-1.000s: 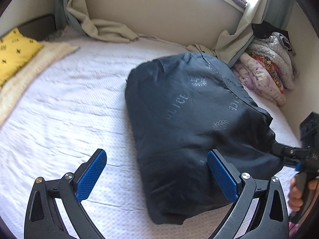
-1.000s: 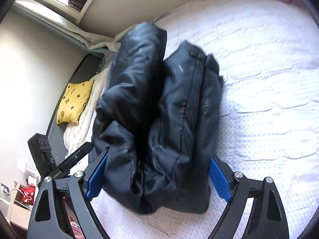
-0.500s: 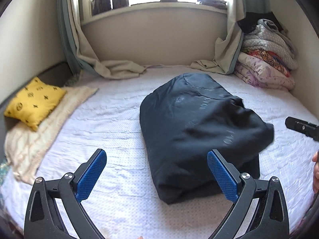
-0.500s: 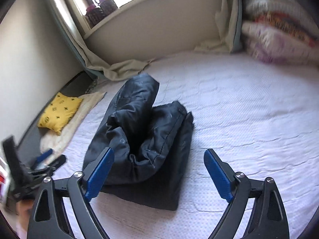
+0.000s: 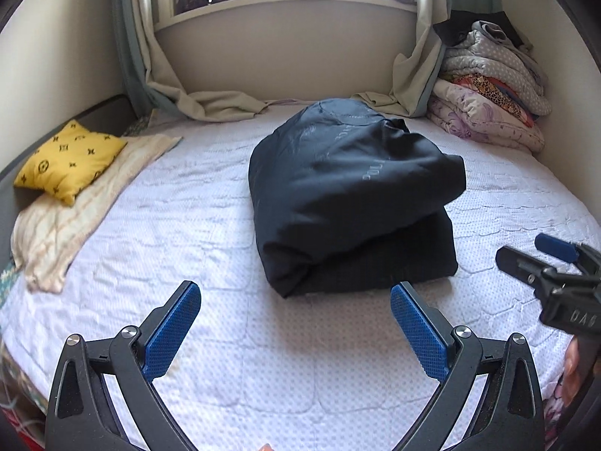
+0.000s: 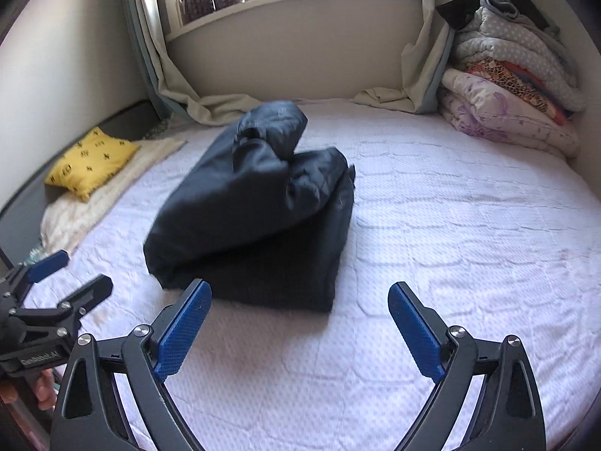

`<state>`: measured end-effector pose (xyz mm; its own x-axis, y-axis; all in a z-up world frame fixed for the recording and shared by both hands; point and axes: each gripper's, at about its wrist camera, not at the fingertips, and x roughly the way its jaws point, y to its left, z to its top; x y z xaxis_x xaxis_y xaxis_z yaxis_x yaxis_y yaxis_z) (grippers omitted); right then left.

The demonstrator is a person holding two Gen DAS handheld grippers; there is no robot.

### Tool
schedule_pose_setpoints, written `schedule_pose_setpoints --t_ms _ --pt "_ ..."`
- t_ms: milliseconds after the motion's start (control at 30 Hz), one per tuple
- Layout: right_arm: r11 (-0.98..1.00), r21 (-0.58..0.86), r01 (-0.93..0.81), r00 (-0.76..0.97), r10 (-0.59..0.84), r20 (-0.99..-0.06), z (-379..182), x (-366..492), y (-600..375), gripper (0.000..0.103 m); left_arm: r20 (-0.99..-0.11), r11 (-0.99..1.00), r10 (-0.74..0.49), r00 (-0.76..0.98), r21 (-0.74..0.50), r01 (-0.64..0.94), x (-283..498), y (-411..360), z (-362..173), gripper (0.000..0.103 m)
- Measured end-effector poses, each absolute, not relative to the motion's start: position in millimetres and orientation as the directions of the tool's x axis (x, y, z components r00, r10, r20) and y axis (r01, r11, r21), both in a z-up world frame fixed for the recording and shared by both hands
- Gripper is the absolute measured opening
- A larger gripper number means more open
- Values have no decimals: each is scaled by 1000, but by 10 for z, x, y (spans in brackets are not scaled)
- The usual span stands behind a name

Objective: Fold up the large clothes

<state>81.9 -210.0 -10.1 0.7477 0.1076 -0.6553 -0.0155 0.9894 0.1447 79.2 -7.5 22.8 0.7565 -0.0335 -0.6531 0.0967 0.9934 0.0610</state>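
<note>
Jacket point(image 5: 349, 195), dark navy, lies folded in a puffy bundle at mid-bed point(image 5: 188, 225), upper layer slumped over the lower. Left gripper point(image 5: 295, 323): fingers spread wide, nothing between them, just short of the bundle's near edge. Right gripper point(image 6: 298, 325): jaws have just been opening; fingers now spread wide, empty, clear of the fabric. Yellow cushion point(image 5: 69, 159) rests on a cream towel point(image 5: 71, 218) at the bed's left side. Stack of folded quilts point(image 5: 492, 97) sits in the far right corner, beside the curtain point(image 5: 417, 75).
</note>
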Motion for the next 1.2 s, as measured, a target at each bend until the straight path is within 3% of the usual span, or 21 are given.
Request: schedule_pose_setpoints --t_ms 267,500,1200 --pt "992 126 11 727 79 -682 -211 698 -2016 99 -641 997 2 768 60 47 601 -81 101 103" --pt "996 87 17 722 48 -690 -259 664 -1990 99 -646 990 56 761 134 41 616 -142 12 103" --pt "997 77 25 696 38 -717 -379 679 -2009 99 -673 993 43 738 113 46 672 -183 -96 103"
